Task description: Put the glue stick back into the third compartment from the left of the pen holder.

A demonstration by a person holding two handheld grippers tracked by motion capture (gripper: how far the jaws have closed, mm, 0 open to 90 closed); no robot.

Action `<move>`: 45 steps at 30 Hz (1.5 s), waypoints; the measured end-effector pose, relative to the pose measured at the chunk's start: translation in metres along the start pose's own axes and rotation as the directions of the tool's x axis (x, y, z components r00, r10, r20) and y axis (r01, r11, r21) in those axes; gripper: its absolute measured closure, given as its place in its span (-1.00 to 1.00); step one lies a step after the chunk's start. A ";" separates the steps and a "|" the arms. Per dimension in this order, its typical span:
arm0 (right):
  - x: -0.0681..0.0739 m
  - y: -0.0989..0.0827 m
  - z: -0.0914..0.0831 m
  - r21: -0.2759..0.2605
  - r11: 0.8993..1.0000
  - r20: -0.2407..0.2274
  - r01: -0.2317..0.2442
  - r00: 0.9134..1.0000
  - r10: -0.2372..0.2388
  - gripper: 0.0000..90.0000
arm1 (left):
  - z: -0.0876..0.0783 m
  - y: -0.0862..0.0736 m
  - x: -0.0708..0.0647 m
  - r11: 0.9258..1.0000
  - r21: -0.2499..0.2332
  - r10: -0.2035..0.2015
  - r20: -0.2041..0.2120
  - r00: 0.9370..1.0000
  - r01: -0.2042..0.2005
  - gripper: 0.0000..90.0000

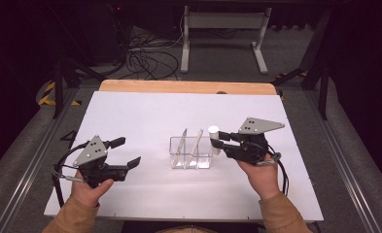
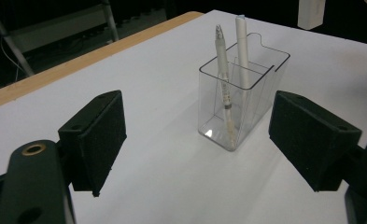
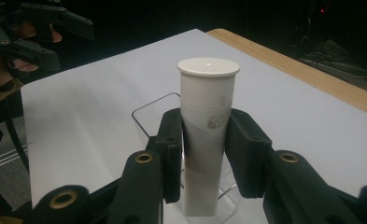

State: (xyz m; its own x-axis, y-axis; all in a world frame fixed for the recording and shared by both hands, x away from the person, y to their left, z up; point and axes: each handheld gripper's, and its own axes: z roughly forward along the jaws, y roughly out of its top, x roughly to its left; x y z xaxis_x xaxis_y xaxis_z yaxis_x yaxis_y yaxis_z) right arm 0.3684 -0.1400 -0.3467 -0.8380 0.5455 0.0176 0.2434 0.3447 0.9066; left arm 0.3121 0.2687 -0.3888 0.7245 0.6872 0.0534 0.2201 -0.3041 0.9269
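A white tube (image 3: 208, 135) with a flat cap is held upright between the fingers (image 3: 246, 149) of the right gripper (image 1: 220, 144), which are closed against its sides about halfway up its length. The tube is carried at the right end of the clear holder (image 1: 190, 152), its lower part seen through the holder's transparent wall, so the step in hand is judged to be the lowering of the tube into the holder's rightmost compartment; whether its base is already touching the holder's floor cannot be told. The next move is judged to call for a straight descent with the tube kept vertical, and for the fingers to be parted only once the tube is seated, lest the light holder be tipped or dragged. Two white pens (image 2: 231, 70) are already leaned in the compartments left of the tube, one to each. The left gripper (image 1: 125, 151) is held well left of the holder above the white tabletop (image 1: 145, 111), its fingers (image 2: 96, 140) spread wide and holding nothing.
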 end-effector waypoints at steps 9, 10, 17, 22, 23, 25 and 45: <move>0.000 0.002 0.013 -0.004 1.000 -0.013 -0.010 1.000 0.010 0.51 | 0.001 0.000 0.000 1.000 0.002 0.002 0.001 1.000 -0.002 -0.56; 0.000 0.002 0.015 -0.004 1.000 -0.016 -0.013 1.000 0.013 0.51 | 0.001 0.000 0.000 1.000 0.001 0.002 0.000 1.000 -0.002 -0.56; 0.001 0.000 0.020 -0.005 1.000 -0.015 -0.015 1.000 0.015 0.50 | 0.001 0.000 0.000 1.000 0.004 0.002 0.001 1.000 -0.002 -0.56; -0.001 -0.001 0.024 -0.012 1.000 -0.015 -0.024 1.000 0.024 0.50 | 0.002 0.000 -0.001 1.000 0.005 0.000 0.002 1.000 0.000 -0.56; -0.001 -0.002 0.025 -0.008 1.000 -0.013 -0.024 1.000 0.024 0.50 | 0.002 -0.001 0.000 1.000 0.005 0.001 0.003 1.000 -0.001 -0.56; -0.001 -0.003 0.026 -0.004 1.000 -0.011 -0.022 1.000 0.022 0.50 | 0.002 -0.001 0.000 1.000 0.006 0.000 0.002 1.000 0.000 -0.56; -0.020 -0.014 0.017 -0.079 0.989 -0.004 -0.123 0.992 0.123 -0.31 | 0.001 -0.001 0.001 1.000 0.005 0.001 0.001 1.000 -0.001 -0.56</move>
State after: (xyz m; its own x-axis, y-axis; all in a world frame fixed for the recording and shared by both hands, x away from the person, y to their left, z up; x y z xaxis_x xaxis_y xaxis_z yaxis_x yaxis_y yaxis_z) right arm 0.3901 -0.1430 -0.3664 -0.8033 0.5811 0.1307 0.3056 0.2138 0.9278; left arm 0.3134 0.2687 -0.3902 0.7252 0.6864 0.0543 0.2225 -0.3082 0.9249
